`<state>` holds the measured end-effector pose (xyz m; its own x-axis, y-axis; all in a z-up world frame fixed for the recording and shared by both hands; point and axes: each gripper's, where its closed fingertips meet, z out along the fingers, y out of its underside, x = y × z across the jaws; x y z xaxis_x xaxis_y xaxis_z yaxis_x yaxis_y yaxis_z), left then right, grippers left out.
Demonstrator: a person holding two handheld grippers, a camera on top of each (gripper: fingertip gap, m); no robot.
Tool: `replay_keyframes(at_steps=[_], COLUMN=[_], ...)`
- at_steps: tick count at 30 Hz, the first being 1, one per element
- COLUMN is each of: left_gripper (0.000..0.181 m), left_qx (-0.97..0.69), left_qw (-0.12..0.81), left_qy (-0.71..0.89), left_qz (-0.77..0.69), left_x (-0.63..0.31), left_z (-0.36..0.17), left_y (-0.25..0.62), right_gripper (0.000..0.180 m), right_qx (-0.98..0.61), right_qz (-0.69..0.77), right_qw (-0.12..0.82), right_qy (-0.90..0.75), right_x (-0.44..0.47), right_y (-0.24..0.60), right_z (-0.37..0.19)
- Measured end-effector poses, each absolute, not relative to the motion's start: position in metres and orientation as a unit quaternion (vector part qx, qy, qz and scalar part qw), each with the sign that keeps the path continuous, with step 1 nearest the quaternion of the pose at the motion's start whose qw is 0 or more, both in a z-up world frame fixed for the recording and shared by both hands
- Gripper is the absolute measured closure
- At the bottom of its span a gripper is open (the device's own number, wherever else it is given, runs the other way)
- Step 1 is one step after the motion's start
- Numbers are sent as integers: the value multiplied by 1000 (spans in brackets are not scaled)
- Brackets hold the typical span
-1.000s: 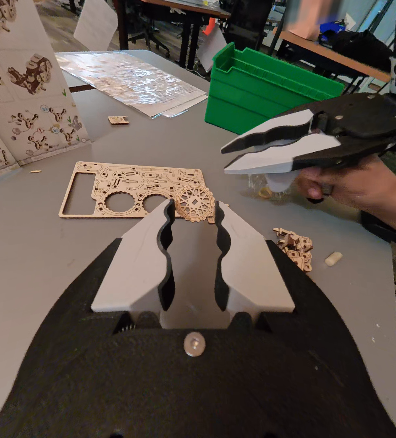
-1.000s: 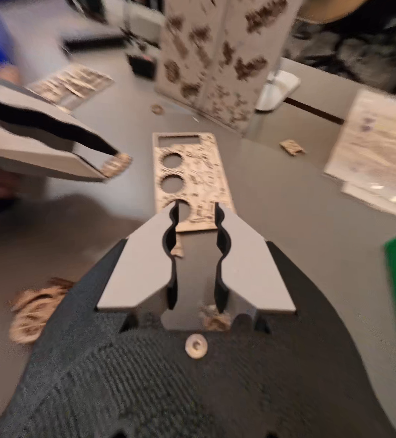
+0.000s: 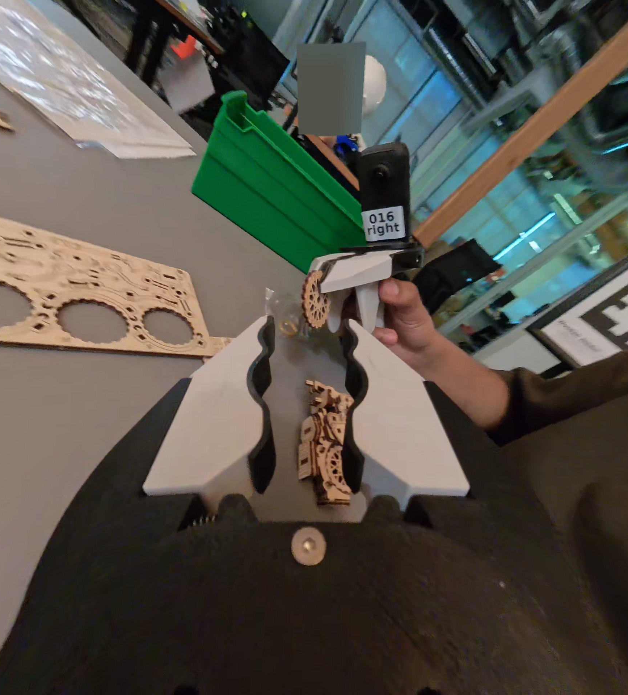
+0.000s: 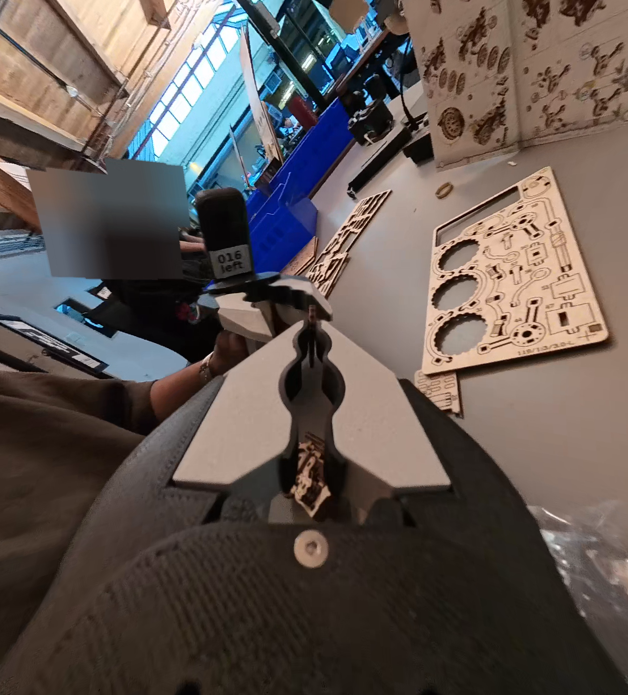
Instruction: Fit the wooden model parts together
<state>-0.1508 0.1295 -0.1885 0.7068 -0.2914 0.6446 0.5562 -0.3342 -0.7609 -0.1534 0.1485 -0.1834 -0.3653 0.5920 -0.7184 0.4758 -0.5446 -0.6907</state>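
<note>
The right gripper is clamped on a wooden gear, its jaws pressed together at the tips. In its own view the gear shows edge-on, a thin dark sliver between the pads. In the left wrist view the same gear faces the lens: a pale round wheel with fine teeth round the rim and a lattice of cut-out spokes inside, held upright above the table.

The left gripper has its jaws spread apart and holds nothing. Between them, lying on the table, is the model, a small part-built cluster of layered laser-cut pieces with a spoked wheel at its near end. It also shows blurred low between the right gripper's fingers.

The gear hangs just beyond the model's far end, not touching it. Near it lies a clear bag with a small ring inside.

Farther out, a parts sheet lies flat, with three toothed round holes where gears were pushed out. A green bin stands behind, and a folded instruction sheet stands upright at the table's far side
</note>
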Motion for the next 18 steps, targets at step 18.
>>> replay_keyframes(at_steps=[18], left_gripper=[169], left_qx=[-718], left_qw=[557], left_qy=[-89], left_qz=[-408], left_x=[-146], left_z=[-190], left_y=[128], right_gripper=[179], right_qx=[-543], right_qz=[682], right_qw=[39], right_qy=[-489], right_x=[-150], right_y=[147], right_z=[-183])
